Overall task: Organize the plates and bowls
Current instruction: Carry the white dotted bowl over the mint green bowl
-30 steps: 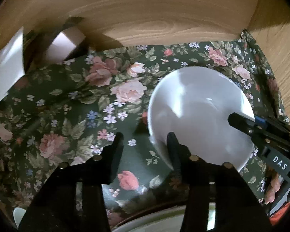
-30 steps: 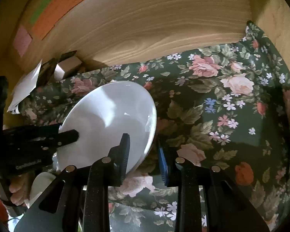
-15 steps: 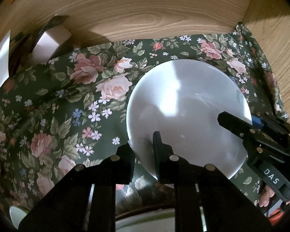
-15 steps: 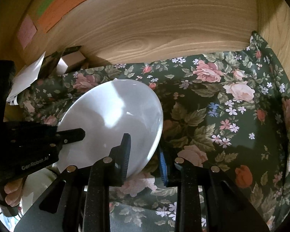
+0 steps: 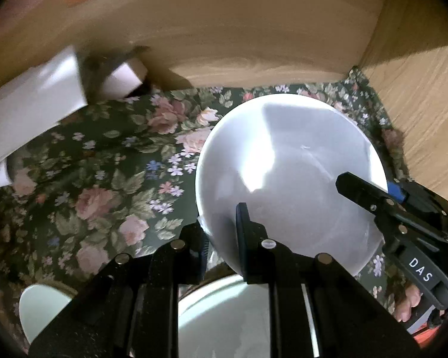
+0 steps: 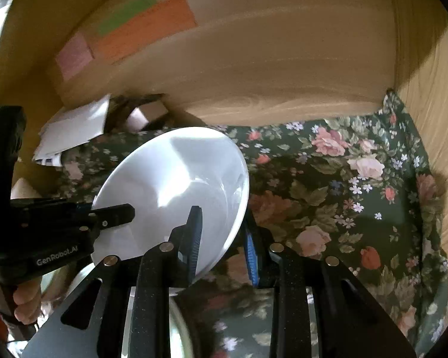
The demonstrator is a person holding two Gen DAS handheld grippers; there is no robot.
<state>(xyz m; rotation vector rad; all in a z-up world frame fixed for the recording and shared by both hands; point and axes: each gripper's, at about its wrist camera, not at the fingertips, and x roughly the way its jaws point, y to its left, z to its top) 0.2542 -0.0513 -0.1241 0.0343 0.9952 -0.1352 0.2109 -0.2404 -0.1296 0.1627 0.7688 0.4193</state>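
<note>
Bowl rim in both tools

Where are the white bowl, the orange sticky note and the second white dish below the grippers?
white bowl (image 5: 289, 161), left wrist view, on its inner surface.
orange sticky note (image 6: 146, 29), right wrist view, on its middle.
second white dish (image 5: 224, 319), left wrist view, between the gripper bodies.
</note>
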